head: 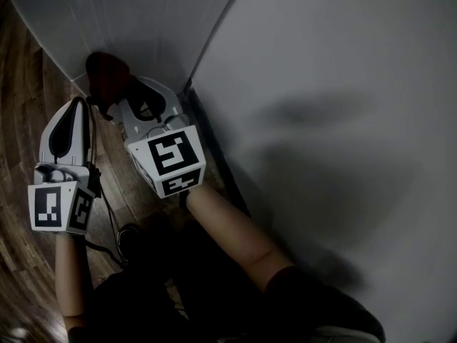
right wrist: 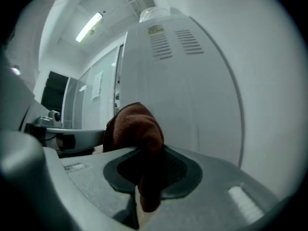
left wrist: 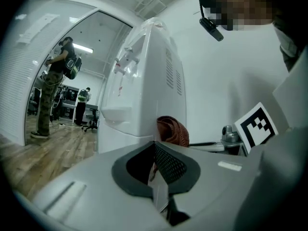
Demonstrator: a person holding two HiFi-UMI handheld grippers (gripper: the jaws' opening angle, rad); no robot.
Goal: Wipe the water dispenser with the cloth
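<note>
The white water dispenser [head: 143, 20] stands at the top left of the head view, and its front with taps shows in the left gripper view [left wrist: 139, 85]. My right gripper [head: 120, 107] is shut on a dark red cloth [head: 107, 71], which is bunched against the dispenser's lower side. In the right gripper view the cloth [right wrist: 137, 129] hangs over the jaws in front of the vented side panel [right wrist: 187, 95]. My left gripper [head: 77, 104] is beside it on the left, shut, with nothing in it. From there the cloth [left wrist: 172, 130] shows just ahead.
A white wall [head: 343, 84] runs along the right, close to the dispenser. Wooden floor [head: 25, 84] lies to the left, with a dark cable [head: 111, 220] on it. Through a glass partition, people [left wrist: 55, 90] and an office chair [left wrist: 89, 121] stand far off.
</note>
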